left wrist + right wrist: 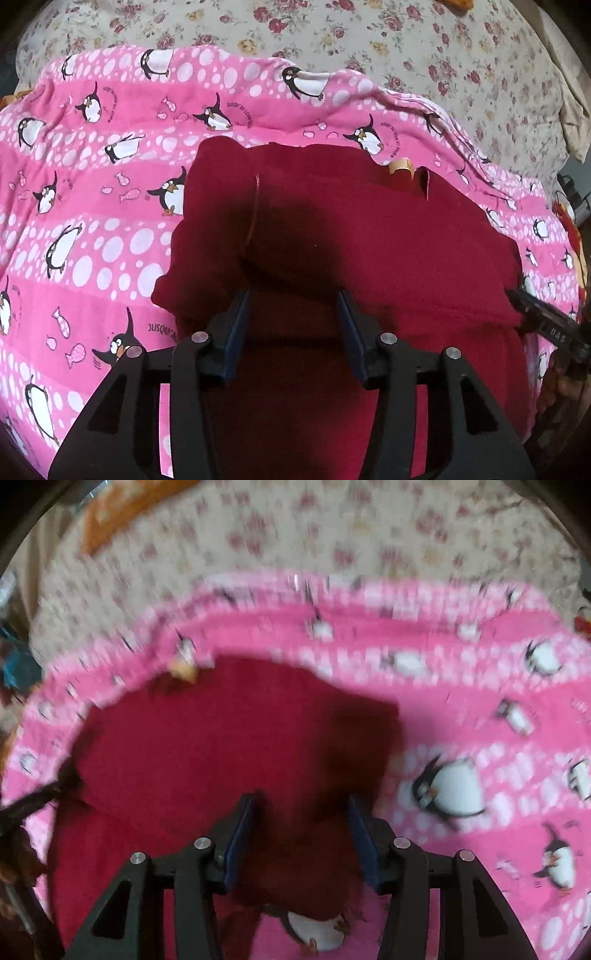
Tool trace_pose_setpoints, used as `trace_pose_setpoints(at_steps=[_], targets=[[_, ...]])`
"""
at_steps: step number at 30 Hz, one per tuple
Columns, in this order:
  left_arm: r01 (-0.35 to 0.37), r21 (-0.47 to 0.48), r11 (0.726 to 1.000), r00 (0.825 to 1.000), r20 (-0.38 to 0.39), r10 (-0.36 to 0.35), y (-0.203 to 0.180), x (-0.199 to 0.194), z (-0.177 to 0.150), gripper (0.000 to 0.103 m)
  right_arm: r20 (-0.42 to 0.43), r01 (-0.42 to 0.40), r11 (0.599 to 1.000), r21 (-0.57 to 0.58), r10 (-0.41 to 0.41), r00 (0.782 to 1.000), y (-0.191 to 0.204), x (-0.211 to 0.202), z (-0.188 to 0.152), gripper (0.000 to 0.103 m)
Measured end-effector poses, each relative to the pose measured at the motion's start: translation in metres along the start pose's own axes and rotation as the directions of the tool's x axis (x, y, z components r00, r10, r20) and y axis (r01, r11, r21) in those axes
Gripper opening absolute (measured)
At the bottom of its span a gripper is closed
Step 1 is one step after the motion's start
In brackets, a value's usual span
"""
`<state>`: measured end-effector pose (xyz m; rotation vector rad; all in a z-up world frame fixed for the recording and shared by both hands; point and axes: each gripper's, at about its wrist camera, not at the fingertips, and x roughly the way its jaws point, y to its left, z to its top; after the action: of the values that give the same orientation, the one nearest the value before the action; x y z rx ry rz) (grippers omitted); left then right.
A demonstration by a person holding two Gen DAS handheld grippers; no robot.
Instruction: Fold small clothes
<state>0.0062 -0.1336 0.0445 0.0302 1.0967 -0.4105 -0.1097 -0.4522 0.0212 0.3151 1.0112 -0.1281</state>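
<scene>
The red garment [332, 240] lies on a pink penguin-print blanket [92, 221], which is spread over a floral bedsheet [406, 44] on a bed. In the left wrist view the garment reads as partly folded, with one layer lying over another and a rounded fold edge on its left side. A small tan label [400, 166] shows at its far edge.

The left tool [293, 306] stands spread above the near middle of the garment; nothing is pinched between its pads, and the cloth below looks free. The right tool [301, 812] is likewise spread, over the garment's right portion near the edge that borders the blanket. That view is blurred, so contact with the cloth cannot be confirmed. The right tool's tip also enters the left wrist view at the right margin.

Risks noted:
- With both tools spread and nothing held, the upper layer is unsecured and may relax or slide, leaving the fold uneven.
- The blanket is soft and lies directly under the garment. A low pinch at the right edge could catch blanket fabric together with the garment and drag both.
- The thick, bunched left edge may roll open if the next fold is pulled across it.
- The two tools work close together; a crossing move could bring them into collision.
</scene>
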Motion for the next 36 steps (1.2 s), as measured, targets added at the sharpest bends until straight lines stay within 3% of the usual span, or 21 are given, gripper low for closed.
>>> trace_pose_setpoints(at_steps=[7,10,12,14,16,18,21,27,36], targets=[[0.031,-0.01,0.999,0.999,-0.029,-0.032,0.009,-0.024,-0.016,0.047,0.032,-0.022,1.0,0.001,0.022,0.999,-0.008,-0.031,-0.01,0.057],[0.033,-0.02,0.999,0.998,-0.046,-0.034,0.019,-0.035,-0.032,0.047,0.055,-0.047,0.999,-0.011,0.048,0.997,-0.005,-0.047,-0.022,0.065],[0.033,-0.025,0.999,0.998,-0.052,-0.035,0.025,-0.041,-0.043,0.047,0.04,-0.064,0.996,-0.055,0.066,0.997,0.006,-0.045,-0.03,0.071],[0.022,-0.033,0.999,0.998,-0.054,-0.024,0.032,-0.05,-0.056,0.047,-0.015,-0.018,0.993,-0.116,0.016,1.0,0.013,-0.031,-0.038,0.072],[0.014,-0.038,0.999,0.998,-0.062,-0.017,0.037,-0.056,-0.067,0.054,-0.05,0.02,0.993,-0.116,-0.026,0.998,0.013,-0.022,-0.042,0.072],[0.028,-0.048,0.998,0.997,-0.076,-0.032,0.044,-0.062,-0.08,0.061,-0.033,-0.003,0.996,-0.091,0.0,0.999,0.012,-0.031,-0.046,0.072],[0.044,-0.069,0.997,0.994,-0.099,-0.051,0.051,-0.07,-0.101,0.061,-0.013,-0.047,0.995,-0.089,0.046,0.999,0.013,-0.052,-0.056,0.072],[0.077,-0.094,0.993,0.991,-0.103,-0.087,0.055,-0.085,-0.133,0.061,-0.081,-0.149,0.981,-0.128,0.14,0.987,0.017,-0.088,-0.099,0.073],[0.128,-0.091,0.988,0.986,-0.098,-0.137,0.057,-0.103,-0.162,0.061,-0.147,-0.185,0.978,-0.093,0.171,0.974,0.017,-0.099,-0.173,0.076]])
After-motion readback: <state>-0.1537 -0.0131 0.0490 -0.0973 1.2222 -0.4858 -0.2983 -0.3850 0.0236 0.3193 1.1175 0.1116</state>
